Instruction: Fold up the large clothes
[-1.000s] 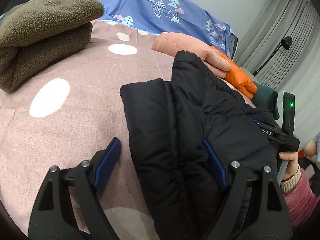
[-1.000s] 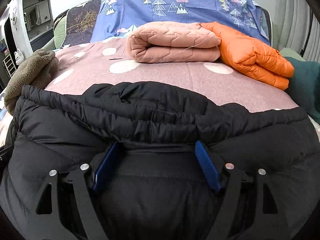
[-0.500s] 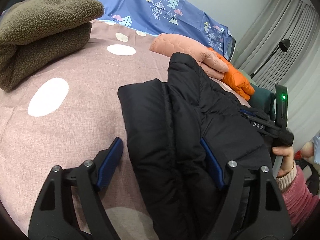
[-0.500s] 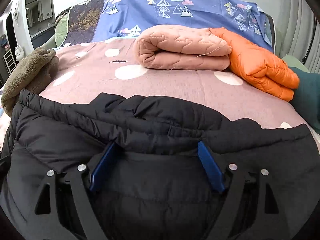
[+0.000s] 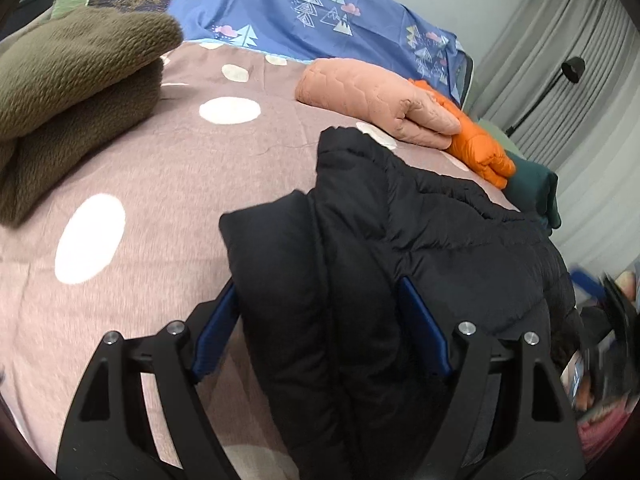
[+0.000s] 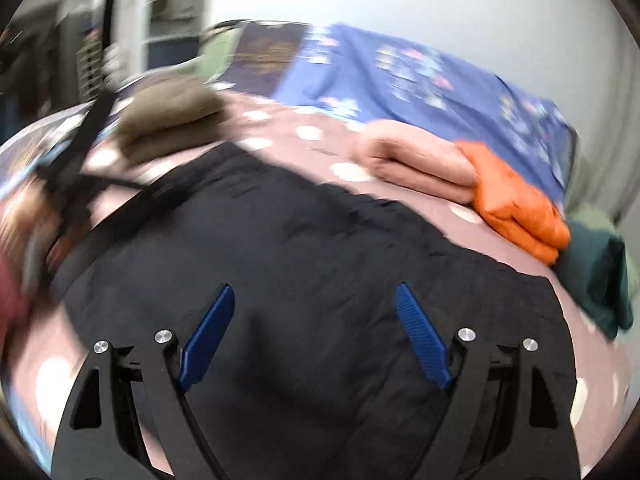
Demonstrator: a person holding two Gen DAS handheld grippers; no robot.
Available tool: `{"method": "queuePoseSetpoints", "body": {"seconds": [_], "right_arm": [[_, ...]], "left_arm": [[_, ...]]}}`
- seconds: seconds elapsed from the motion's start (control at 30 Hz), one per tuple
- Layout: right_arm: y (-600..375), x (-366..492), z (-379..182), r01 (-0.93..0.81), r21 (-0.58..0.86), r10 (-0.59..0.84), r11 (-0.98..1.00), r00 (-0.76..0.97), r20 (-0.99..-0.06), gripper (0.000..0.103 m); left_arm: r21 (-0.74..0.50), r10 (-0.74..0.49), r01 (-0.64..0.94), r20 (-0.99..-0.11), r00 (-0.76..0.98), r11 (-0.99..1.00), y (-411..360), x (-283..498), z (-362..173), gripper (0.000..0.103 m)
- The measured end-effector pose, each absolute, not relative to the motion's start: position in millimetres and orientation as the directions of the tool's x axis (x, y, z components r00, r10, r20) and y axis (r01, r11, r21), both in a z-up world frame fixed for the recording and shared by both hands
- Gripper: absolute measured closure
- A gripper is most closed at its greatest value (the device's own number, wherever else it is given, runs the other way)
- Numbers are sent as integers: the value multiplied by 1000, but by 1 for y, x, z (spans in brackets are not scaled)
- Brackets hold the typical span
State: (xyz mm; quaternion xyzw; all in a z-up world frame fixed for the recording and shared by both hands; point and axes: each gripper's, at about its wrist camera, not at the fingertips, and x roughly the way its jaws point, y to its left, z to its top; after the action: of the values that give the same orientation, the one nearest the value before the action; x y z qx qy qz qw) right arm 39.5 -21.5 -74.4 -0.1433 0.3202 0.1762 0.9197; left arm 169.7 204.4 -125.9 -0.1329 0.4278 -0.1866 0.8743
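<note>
A black puffer jacket point(image 5: 400, 260) lies folded on the dotted pink bedspread point(image 5: 160, 200). My left gripper point(image 5: 320, 320) stands open, its blue pads wide apart on either side of the jacket's near folded edge, without squeezing it. In the blurred right wrist view my right gripper point(image 6: 316, 320) hovers open above the flat black jacket point(image 6: 300, 260) with nothing held. A blurred dark shape at the left wrist view's right edge is the right gripper point(image 5: 600, 300), with a hand behind it.
An olive fleece point(image 5: 72, 80) is stacked at far left. Folded pink quilted point(image 5: 368, 96), orange point(image 5: 480, 148) and dark green point(image 5: 536, 192) garments line the far side. A blue tree-print sheet point(image 5: 320, 12), curtains and a floor lamp point(image 5: 572, 68) stand behind.
The right gripper has pulled up and away from the jacket and rolled, blurring its view. The left gripper has shifted so the jacket's edge now sits between its pads.
</note>
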Motion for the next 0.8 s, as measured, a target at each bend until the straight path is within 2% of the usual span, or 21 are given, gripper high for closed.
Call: {"method": "queuePoseSetpoints", "body": {"seconds": [0.1,0.23,0.4,0.5,0.67,0.73,0.8], "right_arm": [[-14,11,-82,-455,-166,255,875,724,-640,20],[-12,-4,-94,-495,-59,329,867,659,-676,19],[18,-23,-108,-563,-196,296,803,662,-689,20],[15,-19,-105,-552,-164,308,818,660,-685,20],[-19,8,-93,-367,-146,196,919,744,-639,20],[-47,31,-102,-251,-52,152,967,725,-672,19],[-69,53,-127,-189,61,170,980,639,-750,13]], "left_arm": [[-377,-432,219,-706,561,900,201,170,-126,21],[-372,-428,220,-702,569,902,201,167,-127,21],[-401,-439,207,-666,602,892,211,166,-119,21],[-427,-452,198,-654,606,882,215,173,-116,21],[-419,-453,200,-686,570,886,206,187,-139,21],[-417,-458,214,-673,580,884,204,186,-145,21],[-417,-461,218,-671,581,882,205,186,-145,21]]}}
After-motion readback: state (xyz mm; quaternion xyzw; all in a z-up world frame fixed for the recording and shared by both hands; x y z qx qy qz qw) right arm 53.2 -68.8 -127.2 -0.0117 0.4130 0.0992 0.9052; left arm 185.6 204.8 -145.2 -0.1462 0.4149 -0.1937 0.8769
